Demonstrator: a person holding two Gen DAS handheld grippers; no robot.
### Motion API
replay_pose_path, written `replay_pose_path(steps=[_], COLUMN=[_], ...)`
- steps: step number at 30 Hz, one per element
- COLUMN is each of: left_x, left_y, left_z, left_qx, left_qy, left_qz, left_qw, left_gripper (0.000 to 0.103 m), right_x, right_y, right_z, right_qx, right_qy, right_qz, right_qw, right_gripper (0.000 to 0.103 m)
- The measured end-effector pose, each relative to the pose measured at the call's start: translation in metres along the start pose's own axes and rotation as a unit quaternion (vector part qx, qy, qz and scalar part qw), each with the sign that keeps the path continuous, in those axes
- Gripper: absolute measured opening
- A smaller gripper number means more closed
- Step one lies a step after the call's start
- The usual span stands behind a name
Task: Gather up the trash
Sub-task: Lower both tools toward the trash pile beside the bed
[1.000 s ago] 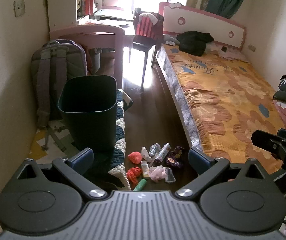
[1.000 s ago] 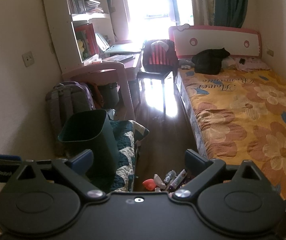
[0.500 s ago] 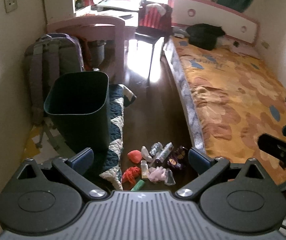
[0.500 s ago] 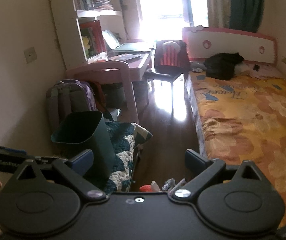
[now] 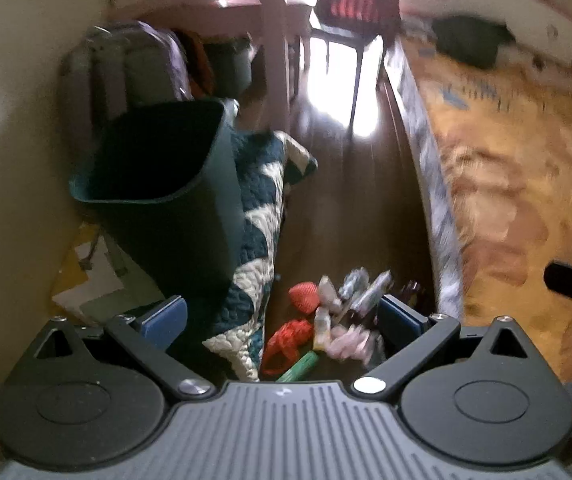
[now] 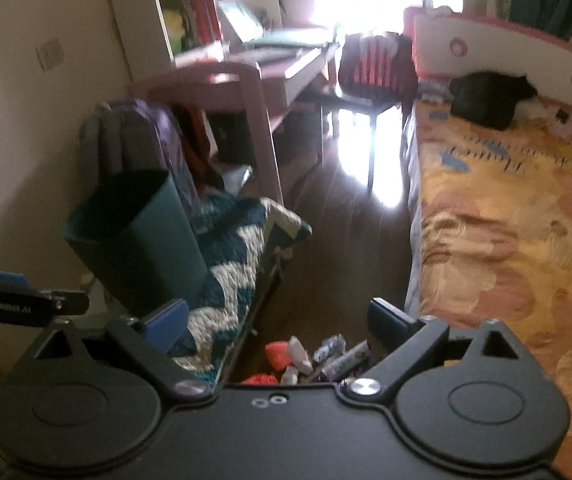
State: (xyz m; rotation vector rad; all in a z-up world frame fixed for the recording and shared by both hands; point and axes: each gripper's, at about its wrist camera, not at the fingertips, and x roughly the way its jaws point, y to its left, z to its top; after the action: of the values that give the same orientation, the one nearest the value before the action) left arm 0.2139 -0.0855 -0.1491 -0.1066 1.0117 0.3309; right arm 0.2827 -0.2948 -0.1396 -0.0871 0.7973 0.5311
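A pile of trash (image 5: 334,316) lies on the dark wood floor beside the bed: red netting, small bottles, wrappers, a green tube. It also shows low in the right wrist view (image 6: 314,360). A dark green bin (image 5: 157,196) stands left of it on a quilt; it also shows in the right wrist view (image 6: 133,240). My left gripper (image 5: 281,320) is open and empty, held above the pile. My right gripper (image 6: 277,320) is open and empty, farther back and higher.
A blue and white quilt (image 5: 261,232) lies between bin and trash. A bed with an orange cover (image 5: 518,168) fills the right. A purple backpack (image 5: 129,64), a pink desk (image 6: 245,80) and a chair (image 6: 370,76) stand behind the bin.
Both grippers have moved forward and tilted down toward the floor. The trash pile and the bin look closer. Both stay open.
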Motion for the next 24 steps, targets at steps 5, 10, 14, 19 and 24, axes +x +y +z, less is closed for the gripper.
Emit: replay_pose_path(steps=[5,10,14,19,24], left_x=[0.086,0.182,0.253,0.339,0.429], left_y=[-0.008,-0.024,-0.044,-0.056,-0.064], left_z=[-0.014,-0.048,-0.085,-0.131,-0.174], left_qx=[0.041,0.084,0.13,0.152,0.165], left_qy=[0.042,0.079,0.096,0.122,0.147], left_qz=[-0.025,-0.042,-0.053,-0.057,-0.043], left_qw=[0.998,0.9925,0.9855,0.9792,0.9744], left_gripper=[0.102,0.102,0.102,0.102,0.101], right_x=[0.067,0.147,0.21,0.293,0.366], right_y=[0.0,-0.017,-0.038,-0.049,-0.059], right_z=[-0.032,-0.072,-0.104,-0.154,-0.207], right_qx=[-0.002,0.044,0.075,0.061,0.055], right_qy=[0.034,0.065,0.084,0.117,0.147], right_qz=[0.004,-0.017,-0.031,-0.037,-0.034], right_qw=[0.999,0.997,0.993,0.991,0.987], right_gripper=[0.096,0.09,0.088,0.085,0.085])
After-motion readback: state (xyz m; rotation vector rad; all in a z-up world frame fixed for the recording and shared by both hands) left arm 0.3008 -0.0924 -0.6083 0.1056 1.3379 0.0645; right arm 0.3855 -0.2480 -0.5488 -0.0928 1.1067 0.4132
